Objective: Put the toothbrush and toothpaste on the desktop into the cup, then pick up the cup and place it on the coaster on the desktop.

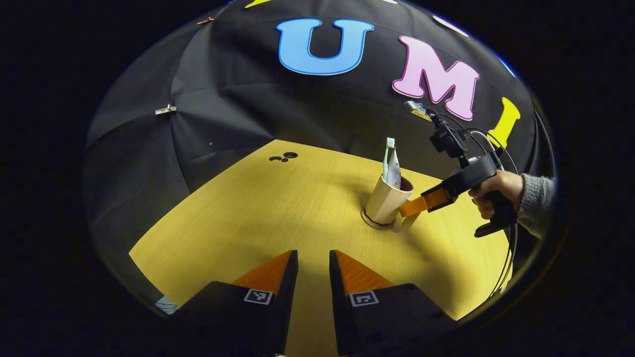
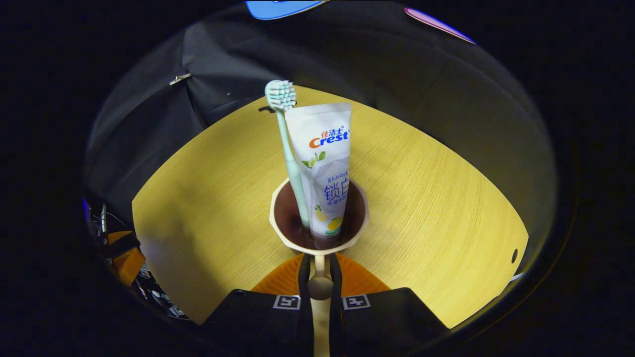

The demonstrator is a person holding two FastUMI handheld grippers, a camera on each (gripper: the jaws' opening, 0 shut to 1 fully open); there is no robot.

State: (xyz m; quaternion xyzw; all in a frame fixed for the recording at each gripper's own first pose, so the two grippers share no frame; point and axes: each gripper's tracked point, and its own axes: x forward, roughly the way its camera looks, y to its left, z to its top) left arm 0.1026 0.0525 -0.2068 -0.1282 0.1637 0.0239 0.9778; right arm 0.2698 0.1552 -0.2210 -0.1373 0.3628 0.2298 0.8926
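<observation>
I see the cup [image 2: 319, 233] dead ahead of my right tongs [image 2: 320, 267], which are clenched on its handle. The cup sits on the round coaster [image 1: 373, 221] on the wood-grain desk [image 1: 278, 213]. The slim plastic toothbrush [image 2: 287, 144] and flat, glossy toothpaste tube [image 2: 325, 168] stand nearly upright inside, bristles at the top. My left tongs [image 1: 313, 263] hang released above the desk, well back from the cup, which lies ahead to their right.

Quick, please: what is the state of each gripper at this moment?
Left gripper: open, holding nothing, above the table.
Right gripper: shut on the cup handle; the cup holds the toothbrush and toothpaste.
</observation>
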